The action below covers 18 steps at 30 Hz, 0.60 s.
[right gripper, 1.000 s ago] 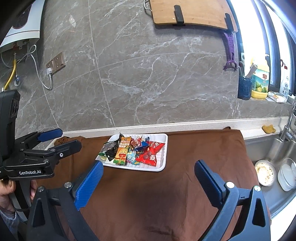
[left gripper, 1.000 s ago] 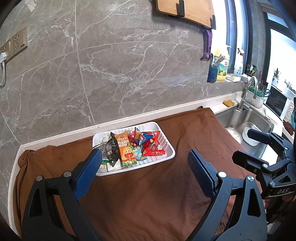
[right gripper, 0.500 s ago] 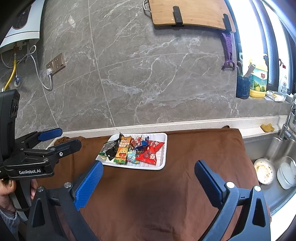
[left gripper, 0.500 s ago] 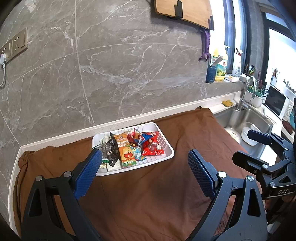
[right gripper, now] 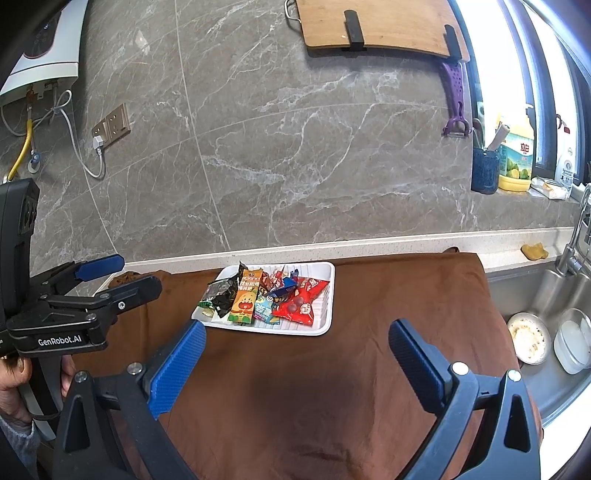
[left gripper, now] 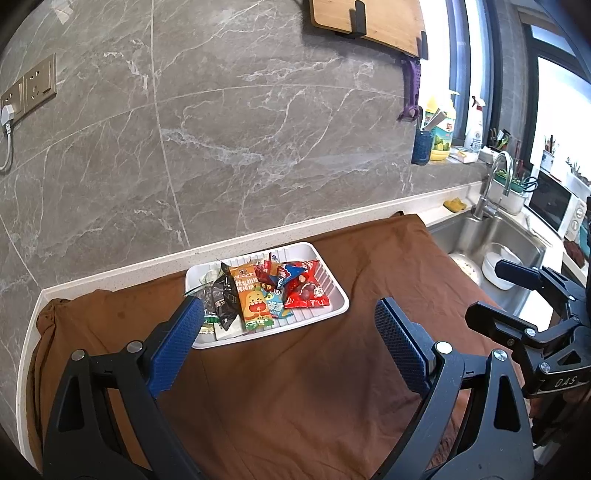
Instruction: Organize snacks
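Observation:
A white tray (left gripper: 342, 297) lies on a brown cloth (left gripper: 295, 387) near the wall. It holds several snack packets, among them an orange one (left gripper: 251, 299), a red one (left gripper: 304, 290) and a black one (left gripper: 221, 299). My left gripper (left gripper: 288, 310) hovers open in front of the tray with nothing between its fingers. In the right wrist view the same tray (right gripper: 330, 295) sits beyond my right gripper (right gripper: 297, 328), which is open and holds nothing. Each gripper shows in the other's view: the right gripper (left gripper: 491, 290) and the left gripper (right gripper: 135, 273).
A steel sink (right gripper: 554, 291) with a white bowl (right gripper: 572, 345) and a dish (right gripper: 528, 338) lies right of the cloth. A faucet (left gripper: 495, 184) stands behind it. A cutting board (right gripper: 376, 26) hangs on the marble wall. A person's hand (right gripper: 14, 376) holds the left gripper.

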Tool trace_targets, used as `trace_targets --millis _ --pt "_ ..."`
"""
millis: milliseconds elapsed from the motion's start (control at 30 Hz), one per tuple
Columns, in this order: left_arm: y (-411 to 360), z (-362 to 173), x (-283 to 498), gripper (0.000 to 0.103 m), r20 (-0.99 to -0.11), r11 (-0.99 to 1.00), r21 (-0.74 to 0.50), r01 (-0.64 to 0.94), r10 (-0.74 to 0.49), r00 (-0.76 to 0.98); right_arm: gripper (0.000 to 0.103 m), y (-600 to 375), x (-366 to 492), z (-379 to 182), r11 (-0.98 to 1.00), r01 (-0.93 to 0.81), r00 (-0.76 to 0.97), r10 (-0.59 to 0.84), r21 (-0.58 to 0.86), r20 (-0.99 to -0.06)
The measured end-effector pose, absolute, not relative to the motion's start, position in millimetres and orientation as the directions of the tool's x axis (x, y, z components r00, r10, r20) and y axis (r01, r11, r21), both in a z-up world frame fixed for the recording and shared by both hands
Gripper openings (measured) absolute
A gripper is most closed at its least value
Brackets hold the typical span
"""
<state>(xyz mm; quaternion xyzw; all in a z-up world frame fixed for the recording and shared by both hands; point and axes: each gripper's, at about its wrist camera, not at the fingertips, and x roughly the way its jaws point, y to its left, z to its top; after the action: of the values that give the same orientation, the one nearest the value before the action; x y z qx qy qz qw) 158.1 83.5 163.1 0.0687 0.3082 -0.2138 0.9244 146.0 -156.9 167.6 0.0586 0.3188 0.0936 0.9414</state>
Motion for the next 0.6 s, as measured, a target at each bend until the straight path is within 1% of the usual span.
trace_targets --millis 67,167,233,333,400,467,500,600 --pt "84 164 156 0.094 -0.592 0.895 0.01 0.446 -0.354 0.724 0.102 -157 145 168 0.975 -0.14 0.779 0.215 0.171 -0.589" --pt "80 167 149 0.094 -0.563 0.895 0.083 0.439 -0.321 0.762 0.102 -157 144 167 0.975 -0.139 0.779 0.216 0.173 -0.589" --pt "75 170 140 0.094 -0.518 0.893 0.181 0.412 -0.269 0.812 0.102 -157 144 167 0.975 -0.138 0.779 0.216 0.174 -0.589" --pt "72 175 126 0.094 -0.435 0.89 0.249 0.381 -0.248 0.866 0.102 -157 144 167 0.974 -0.139 0.778 0.217 0.177 -0.59" --pt "73 178 122 0.094 -0.42 0.893 0.236 0.384 -0.262 0.869 0.102 -157 144 167 0.974 -0.139 0.777 0.218 0.177 -0.591" --pt "76 179 121 0.094 -0.438 0.888 0.184 0.422 -0.311 0.844 0.102 -158 143 167 0.974 -0.138 0.776 0.219 0.179 -0.592" --pt "76 179 120 0.094 -0.439 0.887 0.177 0.427 -0.318 0.84 0.102 -158 143 167 0.974 -0.136 0.776 0.218 0.181 -0.592" --pt "74 175 118 0.094 -0.437 0.887 0.195 0.417 -0.302 0.847 0.102 -157 141 166 0.974 -0.132 0.773 0.218 0.185 -0.596"
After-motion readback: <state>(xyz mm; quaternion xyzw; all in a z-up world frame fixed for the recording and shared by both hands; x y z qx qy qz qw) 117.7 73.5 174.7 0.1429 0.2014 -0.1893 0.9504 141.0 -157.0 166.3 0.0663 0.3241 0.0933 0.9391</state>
